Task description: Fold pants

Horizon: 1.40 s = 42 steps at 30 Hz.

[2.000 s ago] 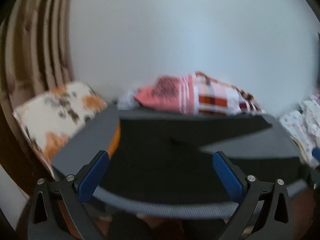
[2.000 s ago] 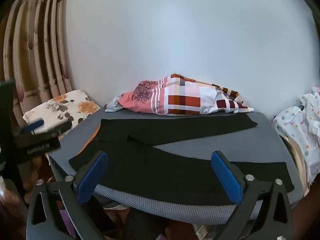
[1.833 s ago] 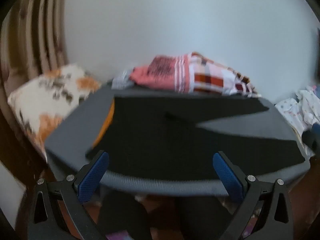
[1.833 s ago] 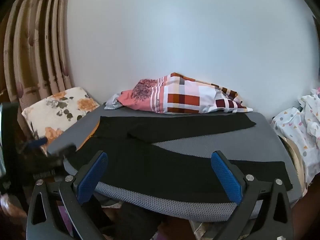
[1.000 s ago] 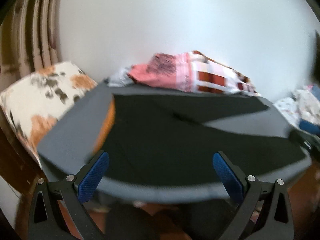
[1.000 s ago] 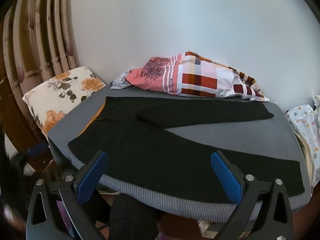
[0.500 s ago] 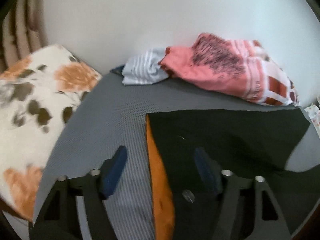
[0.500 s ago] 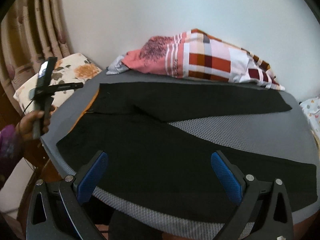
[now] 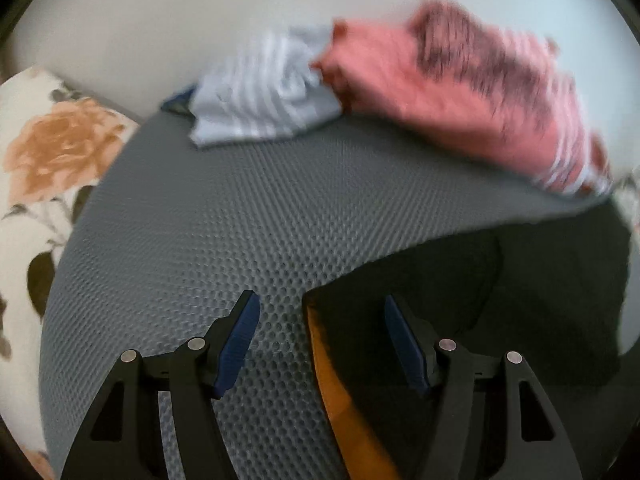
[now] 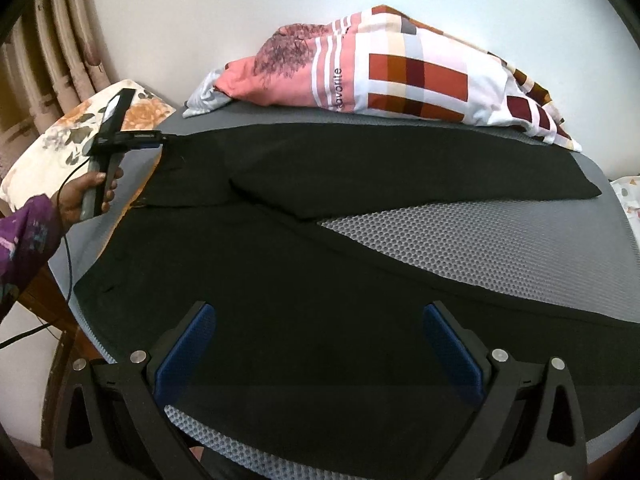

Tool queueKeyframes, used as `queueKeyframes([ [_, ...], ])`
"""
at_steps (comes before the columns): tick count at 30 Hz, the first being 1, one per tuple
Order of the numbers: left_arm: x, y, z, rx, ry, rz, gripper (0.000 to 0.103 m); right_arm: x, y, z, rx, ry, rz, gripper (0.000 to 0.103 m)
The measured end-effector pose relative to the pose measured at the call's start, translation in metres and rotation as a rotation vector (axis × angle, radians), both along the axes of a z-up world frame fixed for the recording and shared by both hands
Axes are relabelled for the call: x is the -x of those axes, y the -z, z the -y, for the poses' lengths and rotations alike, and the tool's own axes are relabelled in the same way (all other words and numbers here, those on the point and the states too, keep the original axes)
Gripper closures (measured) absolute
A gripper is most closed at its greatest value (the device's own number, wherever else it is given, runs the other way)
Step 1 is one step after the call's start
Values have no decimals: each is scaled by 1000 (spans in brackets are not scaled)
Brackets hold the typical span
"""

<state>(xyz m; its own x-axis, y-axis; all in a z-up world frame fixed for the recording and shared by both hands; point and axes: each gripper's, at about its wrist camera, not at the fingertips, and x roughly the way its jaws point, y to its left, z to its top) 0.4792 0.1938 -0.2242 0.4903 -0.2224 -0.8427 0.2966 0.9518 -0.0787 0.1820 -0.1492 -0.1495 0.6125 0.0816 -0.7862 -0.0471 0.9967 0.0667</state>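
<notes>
Pants (image 10: 320, 280), black, spread across the grey mesh mat (image 10: 500, 240), filling centre frame of your right view. Your left gripper (image 9: 318, 332), lower centre of its view, is closing, the pants' orange-lined corner between its pads but unpinched. Your right gripper (image 10: 320, 352) stands wide over the cloth, lower centre, holding nothing.

A grey honeycomb-textured mat (image 10: 500, 236) covered the bed. Black pants (image 10: 280, 280) lay spread flat on it, legs splayed toward the right edge, waistband at the left edge. A patterned blanket (image 10: 400, 80) was bunched along the far edge.
</notes>
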Motion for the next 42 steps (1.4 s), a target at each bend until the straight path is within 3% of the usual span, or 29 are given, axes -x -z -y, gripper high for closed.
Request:
queueKeyframes([
  [1,1,-3,0,62,52,7,60,-1,1,-1,-1,0,-2,0],
  [2,2,-3,-1,102,52,-6,70,-2,1,-1,-4,-1,-3,0],
  [4,4,-5,-4,94,12,5,89,-3,1,-2,-7,-1,-2,0],
  [7,18,-12,6,37,-19,53,93,-6,2,-2,-13,0,1,0],
  [10,50,-41,17,53,-18,149,93,-13,-2,2,-51,4,1,0],
  [18,167,-117,29,143,71,337,93,-66,-27,49,-395,63,32,0],
  [22,235,-128,31,175,111,356,93,-109,-16,76,-732,92,-39,0],
  [24,268,-125,35,182,121,351,93,-127,-6,83,-848,110,-78,0],
  [29,321,-105,41,231,101,279,92,-166,20,93,-905,172,-140,0],
  [31,331,-97,39,250,87,247,92,-179,33,98,-917,212,-155,8],
  [34,333,-83,35,264,64,204,91,-200,44,99,-883,217,-173,29],
  [36,332,-77,35,259,48,189,91,-205,50,100,-853,250,-188,86],
  [37,331,-75,34,254,42,189,91,-204,53,101,-839,269,-199,94],
  [42,326,-71,19,229,-15,180,91,-167,40,97,-765,228,-134,96],
])
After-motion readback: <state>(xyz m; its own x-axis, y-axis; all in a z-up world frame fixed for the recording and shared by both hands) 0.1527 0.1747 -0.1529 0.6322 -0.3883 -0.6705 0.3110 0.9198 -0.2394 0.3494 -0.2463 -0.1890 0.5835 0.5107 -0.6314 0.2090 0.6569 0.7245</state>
